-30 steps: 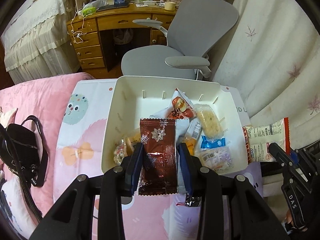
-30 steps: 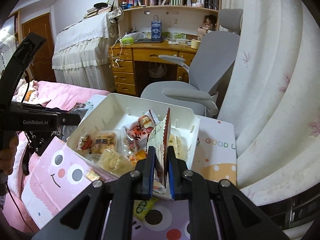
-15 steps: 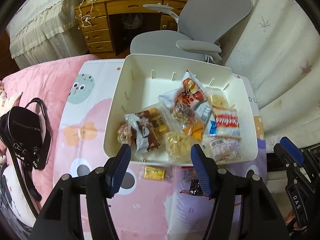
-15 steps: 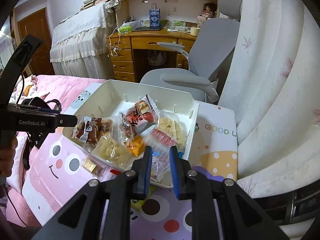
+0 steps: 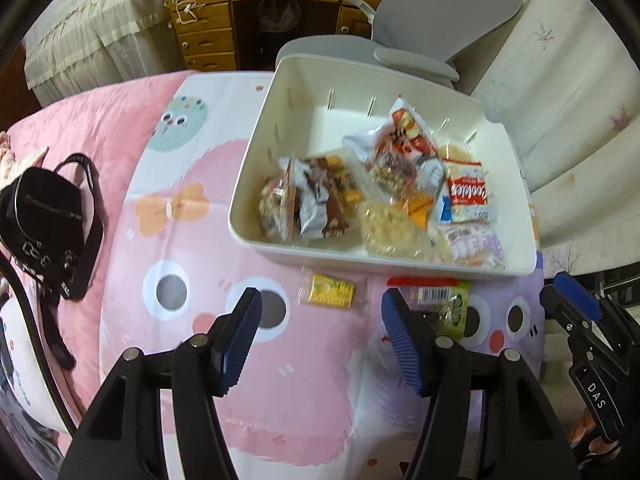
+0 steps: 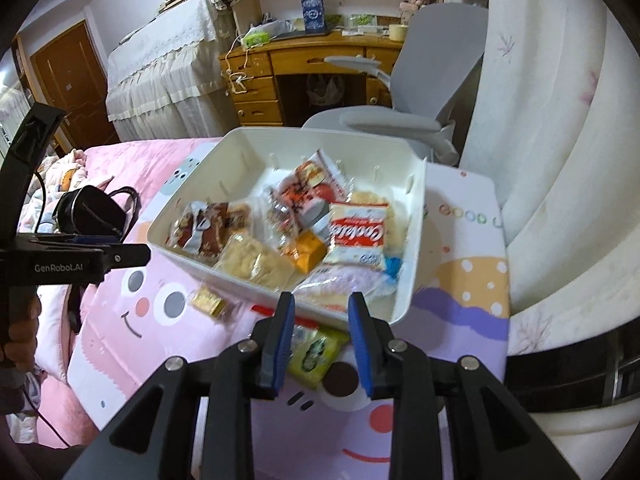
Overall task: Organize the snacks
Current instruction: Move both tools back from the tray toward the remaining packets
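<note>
A white bin [image 5: 256, 168] [image 6: 412, 240] on the bed holds several snack packets, among them a brown one [image 5: 320, 200] [image 6: 204, 228] and a white cookies pack [image 5: 466, 192] [image 6: 356, 236]. A small yellow packet [image 5: 331, 290] [image 6: 208, 300] and a green packet [image 5: 448, 304] [image 6: 316, 354] lie on the blanket in front of the bin. My left gripper [image 5: 320, 328] is open and empty above the yellow packet. My right gripper [image 6: 320, 332] is open and empty over the green packet.
A black bag [image 5: 44, 216] [image 6: 88, 212] lies on the pink blanket at the left. A grey office chair [image 5: 432, 20] [image 6: 420, 80] and a wooden desk [image 6: 304, 56] stand behind the bin. A white curtain [image 6: 560, 140] hangs at the right.
Both grippers let go of their packets into the bin, the left the brown one, the right the cookies pack. Both opened and drew back toward the packets on the blanket.
</note>
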